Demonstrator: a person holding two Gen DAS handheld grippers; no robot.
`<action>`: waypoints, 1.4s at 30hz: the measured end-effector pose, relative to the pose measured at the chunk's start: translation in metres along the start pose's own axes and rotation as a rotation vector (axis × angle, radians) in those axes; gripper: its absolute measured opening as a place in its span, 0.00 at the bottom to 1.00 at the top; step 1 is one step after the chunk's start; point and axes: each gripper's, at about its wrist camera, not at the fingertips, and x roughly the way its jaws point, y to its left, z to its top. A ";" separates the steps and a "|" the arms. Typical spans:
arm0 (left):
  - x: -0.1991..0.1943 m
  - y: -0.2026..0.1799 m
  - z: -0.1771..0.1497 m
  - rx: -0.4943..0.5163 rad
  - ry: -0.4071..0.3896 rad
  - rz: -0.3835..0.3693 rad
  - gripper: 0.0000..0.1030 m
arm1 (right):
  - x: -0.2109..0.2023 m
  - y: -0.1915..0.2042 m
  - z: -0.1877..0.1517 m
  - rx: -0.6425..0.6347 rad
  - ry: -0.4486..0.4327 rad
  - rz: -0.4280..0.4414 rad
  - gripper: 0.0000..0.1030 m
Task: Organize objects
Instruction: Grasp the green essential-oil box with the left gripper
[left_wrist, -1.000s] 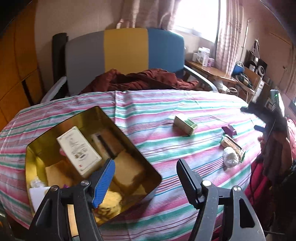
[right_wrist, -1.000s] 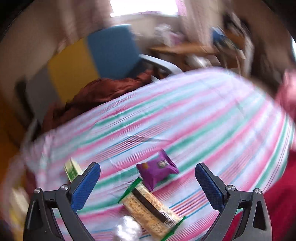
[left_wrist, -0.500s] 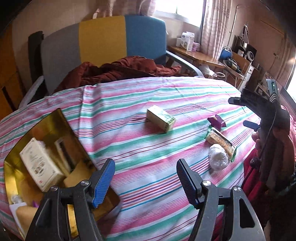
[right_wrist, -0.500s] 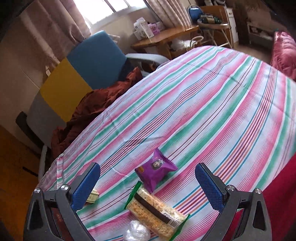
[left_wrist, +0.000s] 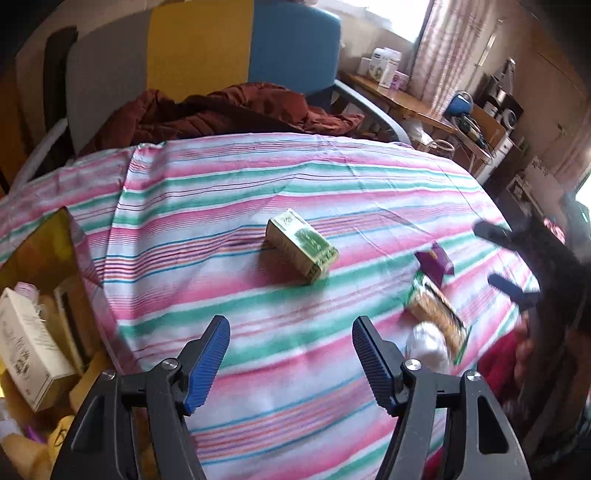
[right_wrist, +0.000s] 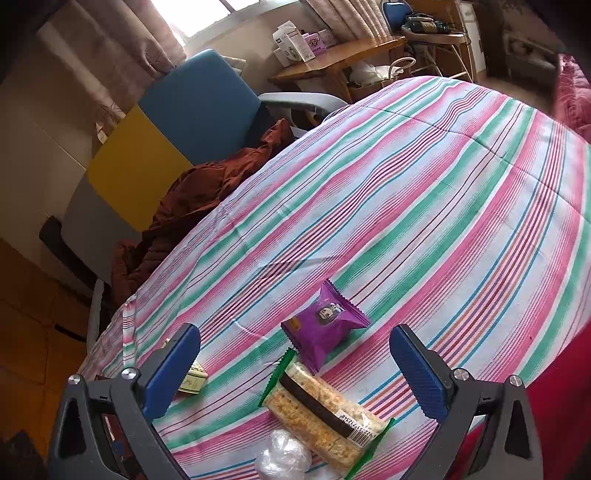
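Left gripper (left_wrist: 290, 360) shifted toward green box (left_wrist: 302, 246)

Striped cloth (left_wrist: 229, 206) covers the table. On it: green box (left_wrist: 302, 246) at centre frame, purple packet (right_wrist: 325, 325), cracker pack (right_wrist: 321, 406) just below, white wad (right_wrist: 282, 459) bottom centre; gold tin (left_wrist: 40, 251) at left edge.

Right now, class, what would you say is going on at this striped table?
A person is tidying snacks with two handheld grippers. The left gripper hangs open over the cloth, facing the green box; the gold tin at its left already holds packages. The right gripper is open above the purple packet, cracker pack and plastic-wrapped ball. Nothing is gripped.
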 end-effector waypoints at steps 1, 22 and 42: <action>0.004 0.000 0.004 -0.011 0.004 -0.004 0.68 | 0.000 0.000 0.000 0.003 0.003 0.004 1.00; 0.120 -0.001 0.071 -0.135 0.131 0.012 0.67 | 0.015 -0.002 0.001 0.020 0.079 0.048 1.00; 0.076 -0.014 -0.002 0.054 0.108 0.018 0.33 | 0.024 -0.007 0.001 0.022 0.116 0.002 1.00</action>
